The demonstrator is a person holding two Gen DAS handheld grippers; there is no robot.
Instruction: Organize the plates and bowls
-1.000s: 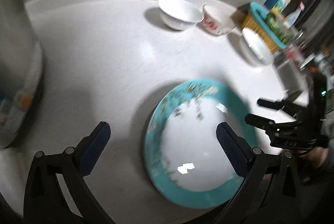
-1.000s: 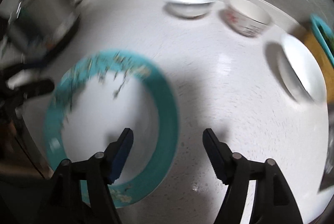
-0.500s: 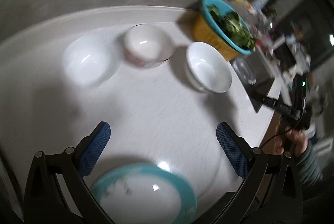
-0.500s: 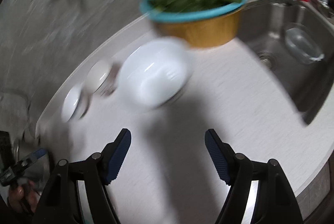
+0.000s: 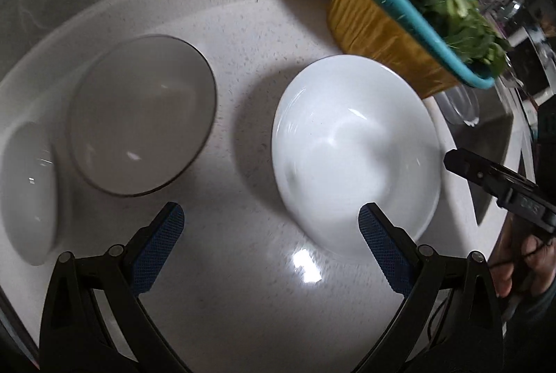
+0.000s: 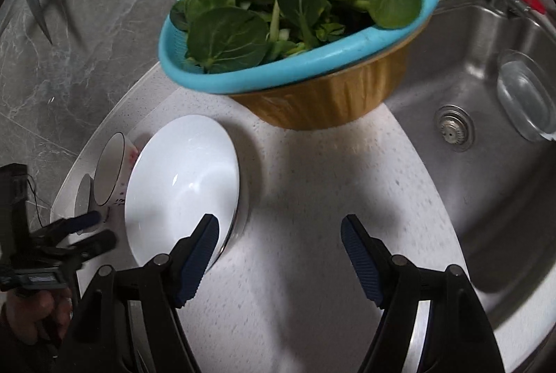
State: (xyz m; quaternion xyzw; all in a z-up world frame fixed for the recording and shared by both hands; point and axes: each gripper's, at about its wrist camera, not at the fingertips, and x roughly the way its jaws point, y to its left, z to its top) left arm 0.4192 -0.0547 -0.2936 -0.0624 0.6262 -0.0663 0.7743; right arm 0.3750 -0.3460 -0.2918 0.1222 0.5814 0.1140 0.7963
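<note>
Both your tongs — left (image 5: 271,234), right (image 6: 279,248) — gaped wide, empty. White bowl (image 5: 351,143) sat on table (image 5: 243,25) by basket (image 5: 392,25) — glazed, slick, breakable; you'd pinch its rim.

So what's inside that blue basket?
Green leafy vegetables fill the blue basket, heaped up to its rim. The basket sits in a yellow tub. The leaves hide the basket's bottom, so anything underneath them can't be seen.
</note>
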